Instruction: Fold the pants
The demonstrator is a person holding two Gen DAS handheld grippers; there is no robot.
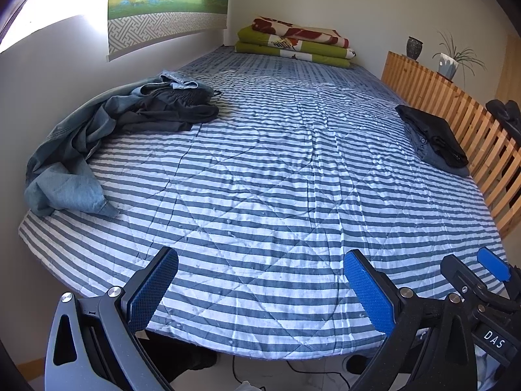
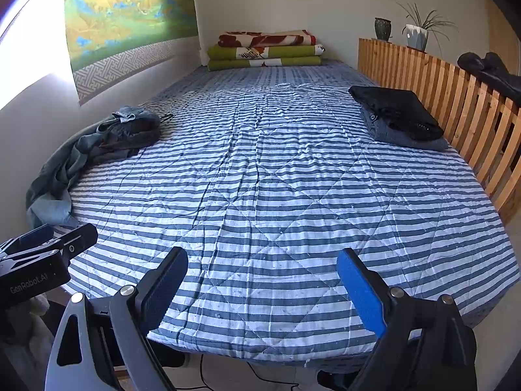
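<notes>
Bed with blue-and-white striped quilt (image 1: pixel 260 169) fills the room, wall scroll (image 1: pixel 162 0) above its left side. At the quilt's left edge: crumpled heap of denim jeans (image 1: pixel 65 163) and dark pants (image 1: pixel 169 110), unfolded. At the quilt's near edge: left gripper (image 1: pixel 260 290) and right gripper (image 2: pixel 262 290), both jaws spread wide, empty. At the quilt's right edge, against the wooden slat rail (image 2: pixel 456 104): folded dark pants stack (image 2: pixel 397 114).

bed's (image 1: pixel 260 195) near edge hiding the floor cables beneath, folded dark pants (image 2: pixel 395 110) covering most of the blue pair under them by the right edge, heaped pants (image 1: pixel 107 123) overlapping at the left edge, garment count unclear
</notes>
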